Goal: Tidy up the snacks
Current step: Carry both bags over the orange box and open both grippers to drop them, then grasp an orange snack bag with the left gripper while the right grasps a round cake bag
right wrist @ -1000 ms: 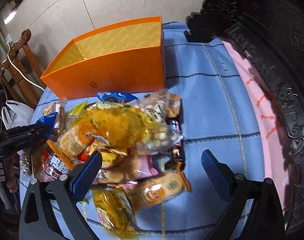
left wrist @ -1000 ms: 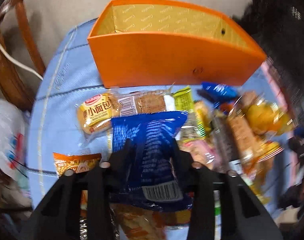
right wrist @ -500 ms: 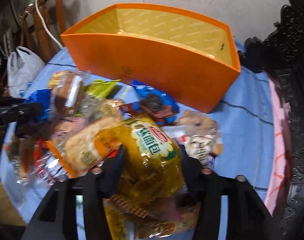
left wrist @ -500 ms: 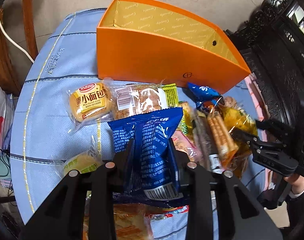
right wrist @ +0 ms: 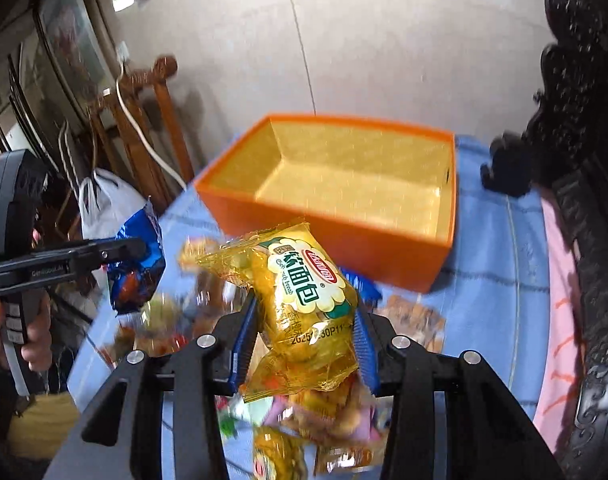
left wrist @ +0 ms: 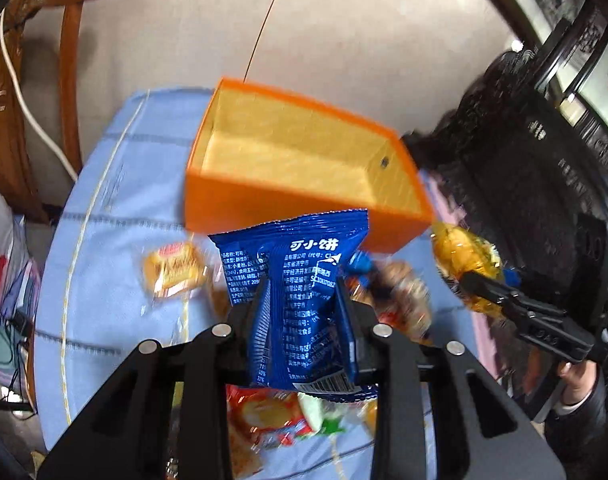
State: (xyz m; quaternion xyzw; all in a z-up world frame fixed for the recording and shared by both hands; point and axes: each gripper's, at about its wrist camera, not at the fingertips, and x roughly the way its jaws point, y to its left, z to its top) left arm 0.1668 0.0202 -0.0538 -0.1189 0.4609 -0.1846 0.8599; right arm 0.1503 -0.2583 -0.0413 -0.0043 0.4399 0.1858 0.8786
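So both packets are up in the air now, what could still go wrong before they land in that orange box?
The yellow bread packet is soft and slippery; the right hand-held gripper, its jaws closing on the lower half, might let it slide out. The left hand-held gripper pinches the blue biscuit packet tightly, which could crush it. Both head for the one orange box, so they might bump.

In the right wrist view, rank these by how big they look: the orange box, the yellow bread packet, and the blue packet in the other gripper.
1. orange box
2. yellow bread packet, though it sits close to the camera in the right gripper, so it looks bigger than it is
3. blue packet held by the left gripper
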